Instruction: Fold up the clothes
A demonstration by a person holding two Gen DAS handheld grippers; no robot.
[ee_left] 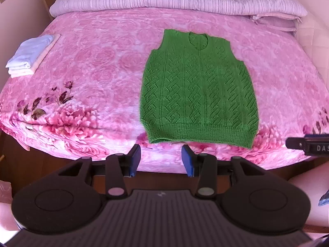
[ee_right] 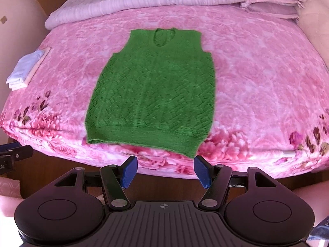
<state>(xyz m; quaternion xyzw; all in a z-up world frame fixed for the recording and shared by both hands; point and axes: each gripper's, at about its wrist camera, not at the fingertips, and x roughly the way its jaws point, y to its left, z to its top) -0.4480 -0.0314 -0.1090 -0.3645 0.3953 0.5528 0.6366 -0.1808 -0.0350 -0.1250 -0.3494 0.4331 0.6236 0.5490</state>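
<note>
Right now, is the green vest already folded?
No, the green vest lies spread flat on the pink blanket, neck hole and both armholes showing.

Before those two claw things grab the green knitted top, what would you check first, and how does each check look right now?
1. Green vest lying flat, unfolded, neckline away from the camera: ok.
2. Left tool open and empty, short of the hem: ok.
3. Right tool open and empty, near the hem's right corner: ok.
4. Nothing lying on the vest: ok.
5. Folded white cloths well clear, at the bed's left edge: ok.
6. Hem free of the pink blanket pile: cannot tell.
</note>
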